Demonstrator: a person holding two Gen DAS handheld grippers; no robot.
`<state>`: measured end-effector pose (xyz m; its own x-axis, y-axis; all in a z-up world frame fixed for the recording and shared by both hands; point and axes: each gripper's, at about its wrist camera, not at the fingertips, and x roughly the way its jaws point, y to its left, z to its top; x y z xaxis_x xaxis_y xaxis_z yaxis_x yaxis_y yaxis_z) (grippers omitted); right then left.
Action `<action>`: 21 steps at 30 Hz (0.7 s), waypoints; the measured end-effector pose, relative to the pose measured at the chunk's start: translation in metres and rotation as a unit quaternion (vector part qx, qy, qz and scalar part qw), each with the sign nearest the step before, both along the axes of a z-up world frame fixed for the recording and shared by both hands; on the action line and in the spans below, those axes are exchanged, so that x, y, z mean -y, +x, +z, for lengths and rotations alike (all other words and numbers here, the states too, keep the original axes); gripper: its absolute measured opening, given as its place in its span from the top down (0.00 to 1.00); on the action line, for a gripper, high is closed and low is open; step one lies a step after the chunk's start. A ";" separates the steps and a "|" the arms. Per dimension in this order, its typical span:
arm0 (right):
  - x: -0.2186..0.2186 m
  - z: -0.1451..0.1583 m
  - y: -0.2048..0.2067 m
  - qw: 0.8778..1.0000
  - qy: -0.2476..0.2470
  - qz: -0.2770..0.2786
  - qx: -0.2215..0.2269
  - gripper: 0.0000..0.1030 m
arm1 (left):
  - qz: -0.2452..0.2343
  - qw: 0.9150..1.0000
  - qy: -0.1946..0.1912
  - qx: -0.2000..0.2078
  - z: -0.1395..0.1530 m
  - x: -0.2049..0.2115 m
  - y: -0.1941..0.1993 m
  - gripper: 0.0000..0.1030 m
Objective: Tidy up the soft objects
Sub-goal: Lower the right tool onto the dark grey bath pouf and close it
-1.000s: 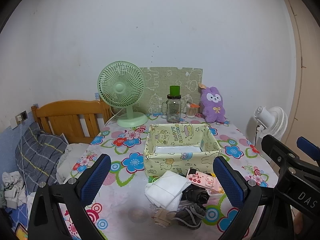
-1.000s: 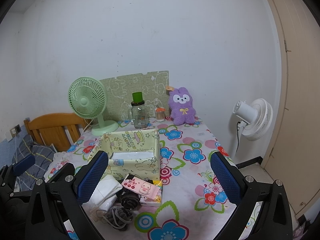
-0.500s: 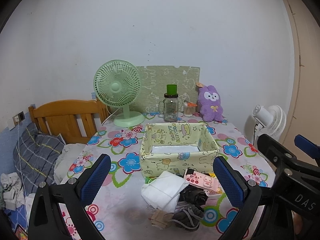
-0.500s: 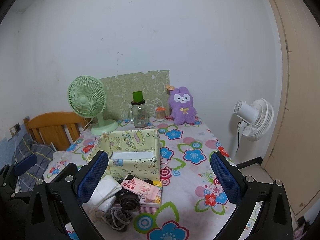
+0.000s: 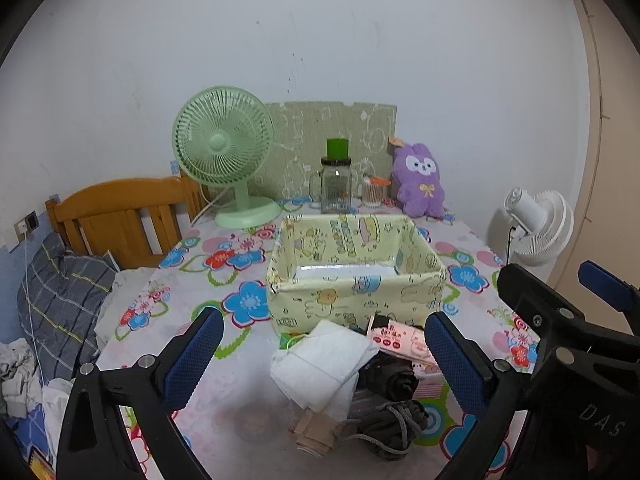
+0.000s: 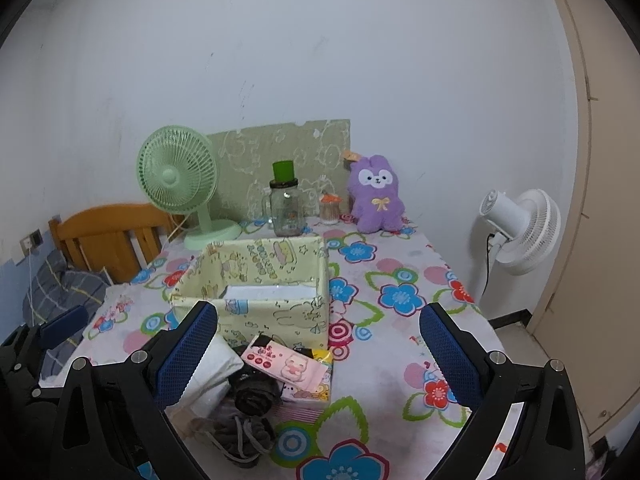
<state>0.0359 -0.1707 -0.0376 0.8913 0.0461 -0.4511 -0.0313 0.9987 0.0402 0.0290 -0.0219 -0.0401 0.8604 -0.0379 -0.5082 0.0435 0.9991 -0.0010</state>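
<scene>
A pale yellow fabric storage box stands open on the floral tablecloth. In front of it lies a pile: folded white cloth, a pink tissue pack, rolled black socks, grey socks and a beige piece. My left gripper is open and empty above the pile. My right gripper is open and empty above the pile's right side.
At the back of the table stand a green fan, a glass jar with green lid, a small cup and a purple plush rabbit. A wooden bed head is on the left. A white fan is on the right.
Both grippers have drawn back slightly and tilted up, so the box and pile sit a little lower and farther in view. Both stay open and empty.
</scene>
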 end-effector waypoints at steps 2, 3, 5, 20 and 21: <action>-0.001 -0.005 0.003 1.000 0.001 0.004 -0.006 0.01 | -0.002 1.000 0.001 -0.005 -0.005 0.001 0.002 0.02; -0.002 -0.008 0.005 1.000 0.002 0.005 -0.010 0.01 | -0.003 1.000 0.002 -0.009 -0.008 0.001 0.003 0.02; -0.003 -0.013 0.007 1.000 0.003 0.008 -0.018 0.01 | -0.005 1.000 0.004 -0.014 -0.014 0.002 0.004 0.02; -0.017 -0.056 0.014 0.998 0.009 0.027 -0.053 0.02 | -0.023 0.999 0.003 -0.046 -0.053 -0.006 0.005 0.04; -0.019 -0.058 0.013 0.998 0.004 0.026 -0.054 0.04 | -0.027 0.998 0.007 -0.051 -0.058 -0.006 0.005 0.04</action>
